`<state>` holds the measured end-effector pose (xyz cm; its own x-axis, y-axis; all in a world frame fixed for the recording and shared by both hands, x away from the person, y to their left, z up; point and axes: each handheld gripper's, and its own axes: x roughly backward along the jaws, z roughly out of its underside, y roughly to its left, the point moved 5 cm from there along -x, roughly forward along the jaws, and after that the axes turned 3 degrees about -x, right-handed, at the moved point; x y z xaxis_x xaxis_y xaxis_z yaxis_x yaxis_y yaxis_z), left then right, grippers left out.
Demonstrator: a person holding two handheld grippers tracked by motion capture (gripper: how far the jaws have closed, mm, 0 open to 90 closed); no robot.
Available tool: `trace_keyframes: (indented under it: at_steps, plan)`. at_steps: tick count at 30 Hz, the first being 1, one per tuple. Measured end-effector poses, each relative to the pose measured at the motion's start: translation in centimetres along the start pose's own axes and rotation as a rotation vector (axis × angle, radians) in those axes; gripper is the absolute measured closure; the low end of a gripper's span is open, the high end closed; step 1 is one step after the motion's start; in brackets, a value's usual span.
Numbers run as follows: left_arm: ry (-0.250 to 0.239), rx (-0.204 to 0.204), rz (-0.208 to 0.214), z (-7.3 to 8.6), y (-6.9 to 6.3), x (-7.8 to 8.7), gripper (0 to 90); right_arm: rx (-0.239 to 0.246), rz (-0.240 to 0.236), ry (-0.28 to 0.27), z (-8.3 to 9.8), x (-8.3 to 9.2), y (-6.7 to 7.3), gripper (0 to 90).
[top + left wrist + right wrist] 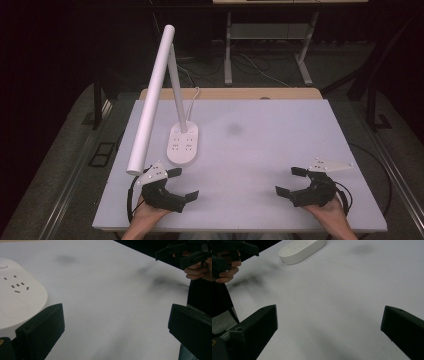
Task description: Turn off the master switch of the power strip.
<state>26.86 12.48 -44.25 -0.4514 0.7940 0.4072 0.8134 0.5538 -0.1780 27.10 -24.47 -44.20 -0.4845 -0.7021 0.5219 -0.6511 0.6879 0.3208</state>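
Observation:
A white desk lamp (152,97) stands at the left of the white table (260,130). Its oval base (182,144) carries socket slots, and its long tube head slants down toward the front left. My left gripper (183,184) rests near the front left edge, just in front of the lamp base (17,297), open with nothing between its jaws. At the front right my right gripper (289,181) is open and empty too, pointing inward across the table. The base (299,250) lies far off in the right gripper view.
A wooden desk edge (230,93) runs behind the white table. Cables and metal table legs (228,47) stand on the dark floor beyond. A faint grey smudge (234,129) marks the table's middle.

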Motion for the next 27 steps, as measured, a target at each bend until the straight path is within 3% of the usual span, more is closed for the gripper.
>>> trace_keyframes:
  at_steps: [15, 27]
  plan:
    - [-0.001, -0.002, -0.007, -0.04, 0.10, -0.06, 0.0, 0.001, 0.007, -0.002, 0.08, 0.44, 0.08, 0.1]
    - [-0.018, 0.010, -0.042, -0.27, 0.50, 0.27, 0.0, 0.002, 0.001, -0.001, 0.11, 0.42, 0.21, 0.1]
